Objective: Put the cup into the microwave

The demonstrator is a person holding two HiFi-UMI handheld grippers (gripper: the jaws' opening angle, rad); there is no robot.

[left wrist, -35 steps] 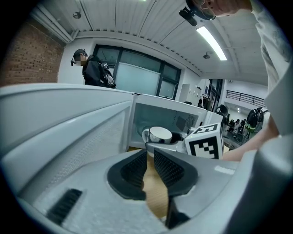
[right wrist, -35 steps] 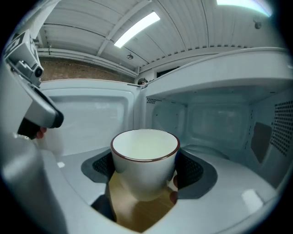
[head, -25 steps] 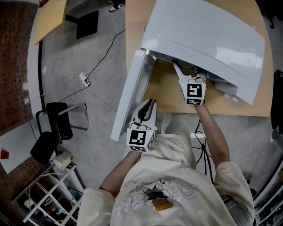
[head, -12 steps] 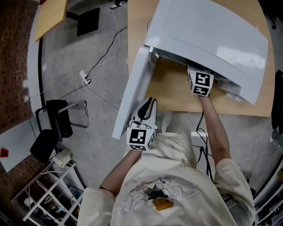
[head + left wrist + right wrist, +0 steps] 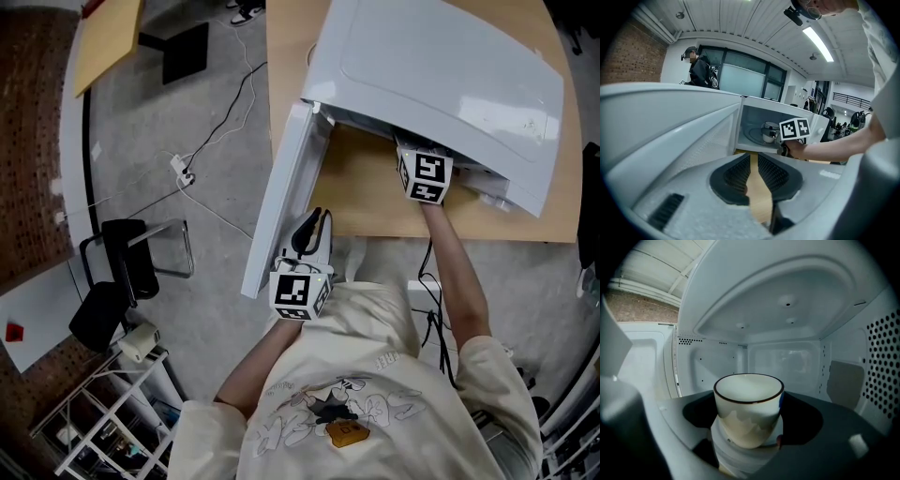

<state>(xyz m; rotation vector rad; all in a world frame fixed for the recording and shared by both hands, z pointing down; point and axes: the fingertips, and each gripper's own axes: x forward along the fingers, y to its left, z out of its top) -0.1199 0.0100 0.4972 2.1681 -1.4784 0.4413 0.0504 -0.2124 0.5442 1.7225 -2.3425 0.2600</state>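
Observation:
The white microwave (image 5: 441,84) stands on the wooden table (image 5: 361,197) with its door (image 5: 281,197) swung open to the left. My right gripper (image 5: 749,425) reaches inside the cavity, shut on a cream cup (image 5: 748,404) with a dark rim, upright and low over the floor of the cavity. In the head view only the right gripper's marker cube (image 5: 427,176) shows at the microwave's mouth. The left gripper view also shows the cup (image 5: 768,132) inside. My left gripper (image 5: 312,230) hangs beside the door's lower end, its jaws a narrow gap apart with nothing between them.
The open door juts out past the table's front edge. A black chair (image 5: 122,272) and a wire rack (image 5: 112,412) stand on the floor at the left, with cables (image 5: 206,131) lying across the floor. A person in dark clothes (image 5: 701,70) stands far behind the microwave.
My right gripper has moved forward into the microwave with the cup, then held still. The left gripper has not moved.

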